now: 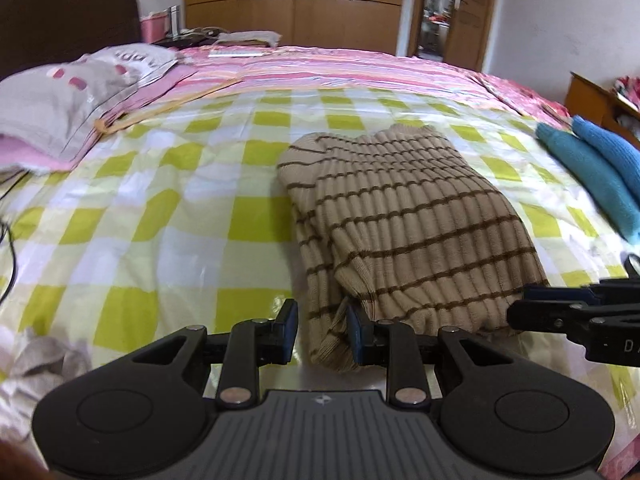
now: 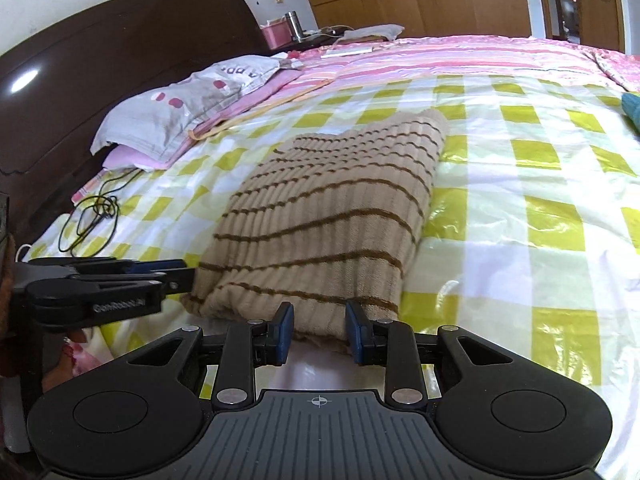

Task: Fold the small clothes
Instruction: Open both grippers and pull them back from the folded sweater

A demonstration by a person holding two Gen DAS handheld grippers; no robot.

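Beige ribbed sweater [image 1: 404, 232] with thin brown stripes lies folded on a yellow-and-white checked bed cover [image 1: 152, 208], its near hem reaching between the part-open fingers of both the left gripper [image 1: 322, 334] and the right gripper [image 2: 318, 332]; whether either set of pads actually presses the knit cannot be told. Only the left wrist view shows a folded blue garment [image 1: 592, 172] at the far right, while only the right wrist view shows a black cable [image 2: 92, 216] coiled below the grey pillow [image 2: 180, 108] by the dark headboard [image 2: 100, 68].
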